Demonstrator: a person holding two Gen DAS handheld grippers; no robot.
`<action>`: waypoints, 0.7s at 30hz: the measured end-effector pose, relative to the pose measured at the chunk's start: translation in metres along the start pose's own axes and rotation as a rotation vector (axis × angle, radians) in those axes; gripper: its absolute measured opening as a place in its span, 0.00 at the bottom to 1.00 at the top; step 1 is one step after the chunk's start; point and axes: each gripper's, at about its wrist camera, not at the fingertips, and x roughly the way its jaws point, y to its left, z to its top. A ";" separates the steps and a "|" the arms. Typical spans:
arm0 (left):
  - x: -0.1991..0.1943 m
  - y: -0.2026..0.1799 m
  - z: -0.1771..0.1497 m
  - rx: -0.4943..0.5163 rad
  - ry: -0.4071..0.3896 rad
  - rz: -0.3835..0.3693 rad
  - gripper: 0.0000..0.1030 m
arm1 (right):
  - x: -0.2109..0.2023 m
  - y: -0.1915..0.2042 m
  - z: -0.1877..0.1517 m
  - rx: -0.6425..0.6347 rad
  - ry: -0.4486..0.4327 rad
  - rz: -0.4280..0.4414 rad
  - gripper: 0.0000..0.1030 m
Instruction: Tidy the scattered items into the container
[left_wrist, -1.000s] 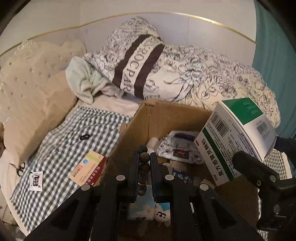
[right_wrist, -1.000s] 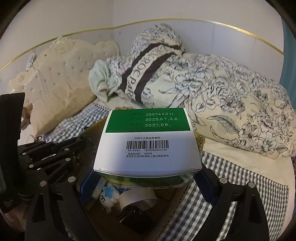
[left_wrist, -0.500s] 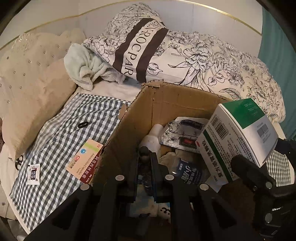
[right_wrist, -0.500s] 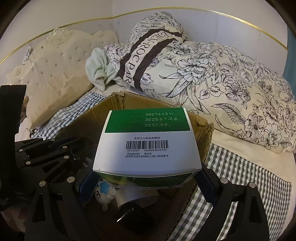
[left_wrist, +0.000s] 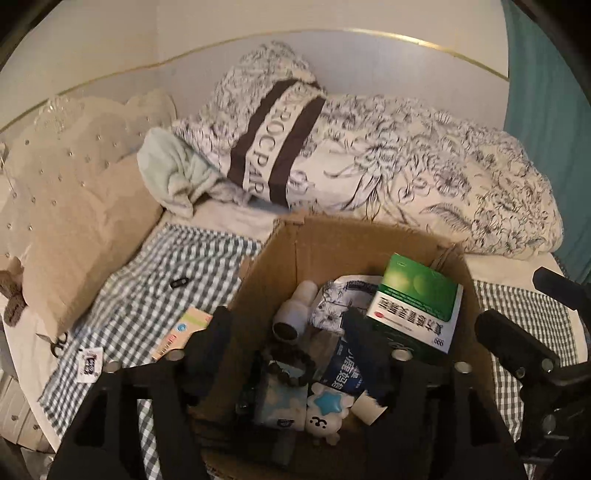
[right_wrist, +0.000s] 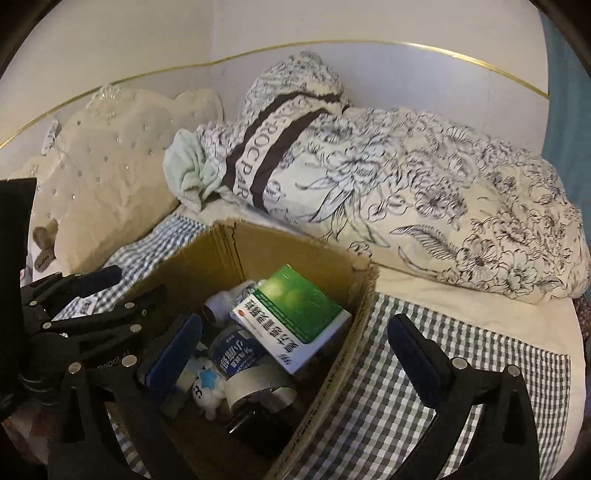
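An open cardboard box (left_wrist: 295, 258) (right_wrist: 295, 240) stands on the checked bedsheet and holds several items. A green-and-white medicine box (left_wrist: 417, 310) (right_wrist: 291, 314) lies tilted inside it, free of any pads. A dark bead bracelet (left_wrist: 288, 365) rests on the pile below my left gripper (left_wrist: 291, 332), whose jaws are opening with nothing between them. My right gripper (right_wrist: 295, 350) (left_wrist: 535, 314) hangs over the carton's right side, jaws opening wide and empty. The left gripper (right_wrist: 85, 295) shows at the left edge of the right wrist view.
On the sheet left of the carton lie an orange-and-red medicine box (left_wrist: 181, 328), a small black clip (left_wrist: 179, 282), a white sachet (left_wrist: 88, 365) and scissors (left_wrist: 55, 343). Pillows (left_wrist: 74, 206) and a floral duvet (left_wrist: 424, 166) bound the far side. A teal curtain (left_wrist: 546, 74) hangs at right.
My left jaws have opened and the bead bracelet now lies in the carton. The right jaws have let go of the green medicine box, which dropped into the carton. Both grippers have lifted slightly.
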 end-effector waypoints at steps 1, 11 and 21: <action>-0.004 0.000 0.001 0.000 -0.012 0.005 0.78 | -0.004 0.000 0.001 0.002 -0.008 0.000 0.99; -0.052 0.010 0.010 -0.043 -0.095 0.020 0.99 | -0.049 0.002 0.006 0.008 -0.080 -0.031 1.00; -0.104 -0.001 0.017 -0.051 -0.191 -0.024 1.00 | -0.104 -0.002 0.011 0.011 -0.147 -0.081 1.00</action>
